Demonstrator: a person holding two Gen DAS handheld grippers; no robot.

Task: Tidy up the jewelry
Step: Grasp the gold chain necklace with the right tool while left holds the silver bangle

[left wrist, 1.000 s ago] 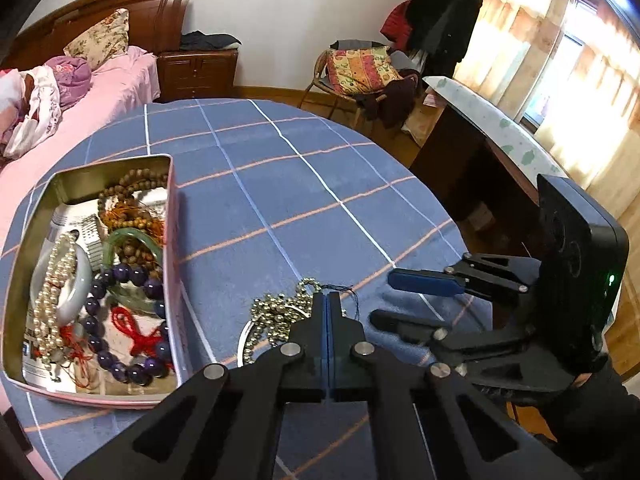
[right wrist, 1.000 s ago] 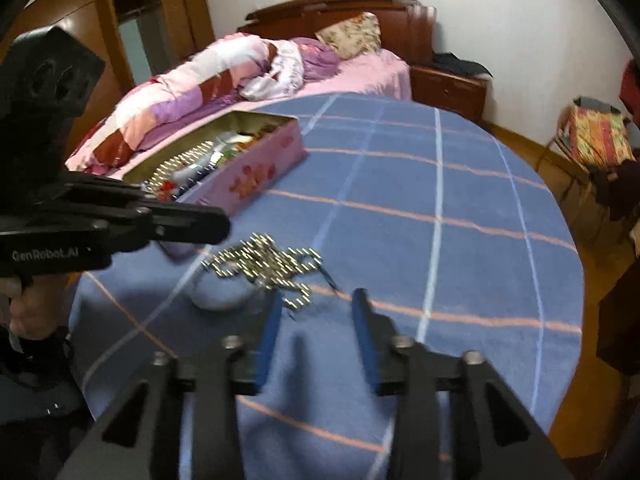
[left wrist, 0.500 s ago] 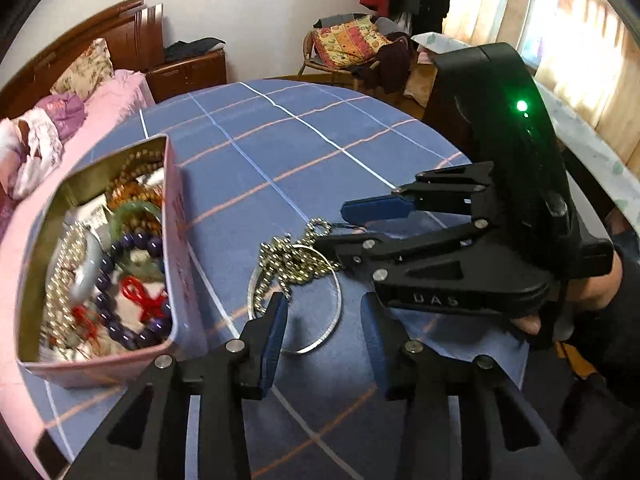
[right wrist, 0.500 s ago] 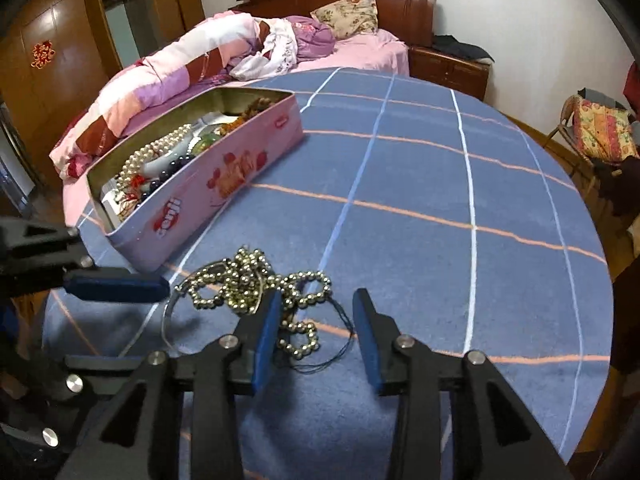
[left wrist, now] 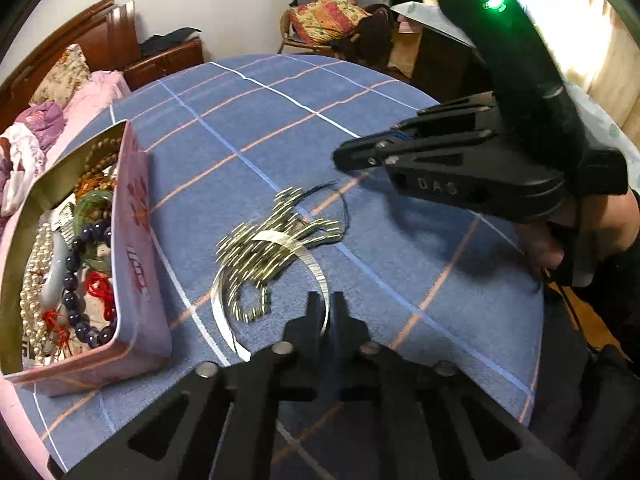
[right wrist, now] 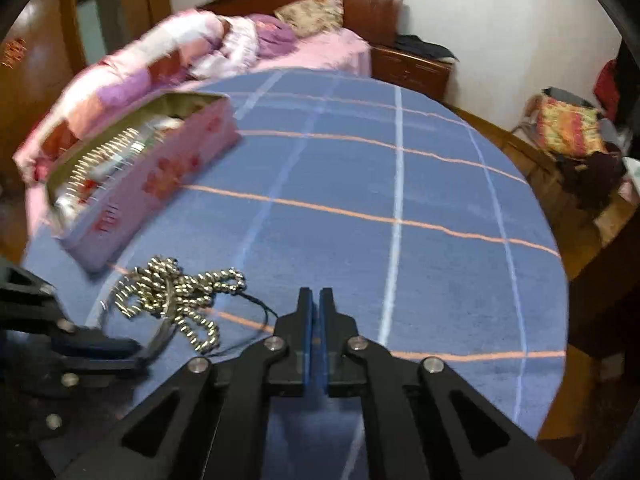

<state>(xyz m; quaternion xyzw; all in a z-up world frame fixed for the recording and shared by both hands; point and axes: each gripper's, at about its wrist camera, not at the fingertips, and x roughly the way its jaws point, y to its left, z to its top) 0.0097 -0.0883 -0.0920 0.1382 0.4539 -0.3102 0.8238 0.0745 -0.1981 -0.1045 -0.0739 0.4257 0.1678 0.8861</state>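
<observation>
A silver bangle (left wrist: 316, 268) lies on the blue tablecloth with a string of metallic beads (left wrist: 272, 240) heaped across it. My left gripper (left wrist: 325, 308) is shut on the bangle's near rim. The beads (right wrist: 180, 296) also show in the right wrist view, with a thin black cord trailing toward the fingers. My right gripper (right wrist: 316, 308) is shut and looks empty, just right of the beads; it shows from the side in the left wrist view (left wrist: 348, 158). A pink tin (left wrist: 136, 248) holding pearls, purple beads and a green bangle stands to the left.
The round table's blue checked cloth (right wrist: 400, 184) stretches ahead. A bed with pink bedding (right wrist: 192, 52) lies beyond the tin. A chair piled with clothes (left wrist: 332, 16) and a dark cabinet stand past the table's far edge.
Both grippers went from open to shut. The left one closed on the bangle's rim. The right one pulled back to the right of the beads and closed.
</observation>
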